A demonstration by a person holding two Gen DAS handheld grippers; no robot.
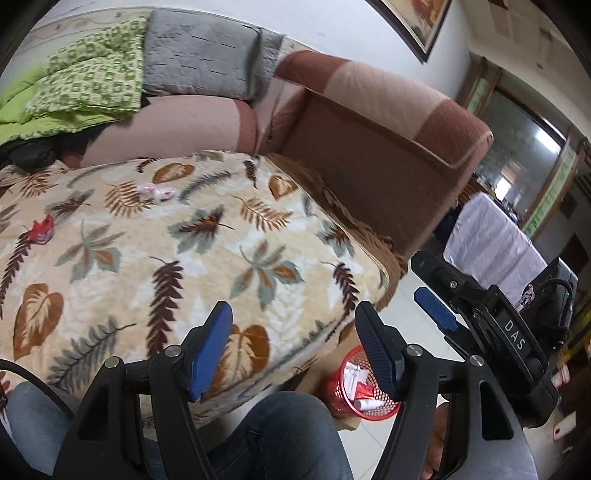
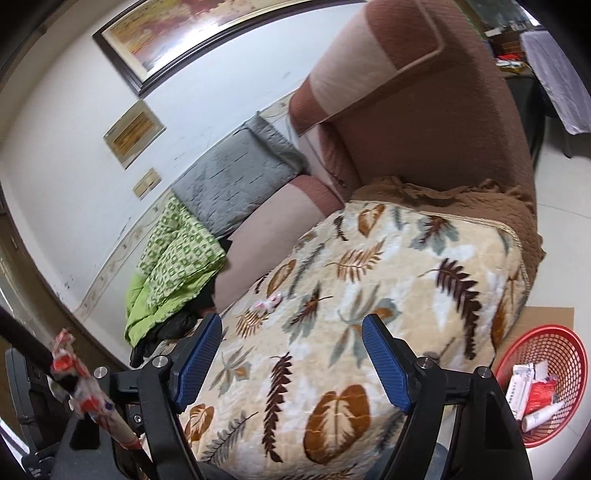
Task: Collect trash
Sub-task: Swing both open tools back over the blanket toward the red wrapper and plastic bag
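Trash: pink-white crumpled wrapper [image 1: 157, 192] lies on leaf-print blanket [image 1: 207, 258], toward the far side near the sofa seat; same wrapper in right wrist view [image 2: 266, 303]. Red crumpled wrapper [image 1: 42, 229] also on the blanket, well to the left of the pink one, apart from it. Red mesh basket [image 1: 334, 387] on the floor just beside the blanket's front corner, holds white and red packets plus a white tube; in right wrist view the basket [image 2: 569, 343] sits at far right on pale tile, partly on a piece of cardboard [image 2: 546, 315].

Left tool [image 1: 295, 350]: fingers spread wide, nothing between them, held above the blanket edge and a denim-clad knee [image 1: 273, 435]. Right tool [image 2: 291, 358]: jaws apart too, gripping nothing, over the blanket's near part. Right tool also shows in left wrist view at right [image 1: 436, 306], black body marked DAS.

Red-white wrapper bits [image 2: 74, 380] cling along a dark rod at the left edge of the right wrist view; what that rod is, cannot tell.

Around: brown and pink sofa [image 1: 369, 122], grey quilted cushion [image 1: 203, 48], green patterned cloth [image 1: 88, 77], framed picture on white wall [image 2: 177, 33].
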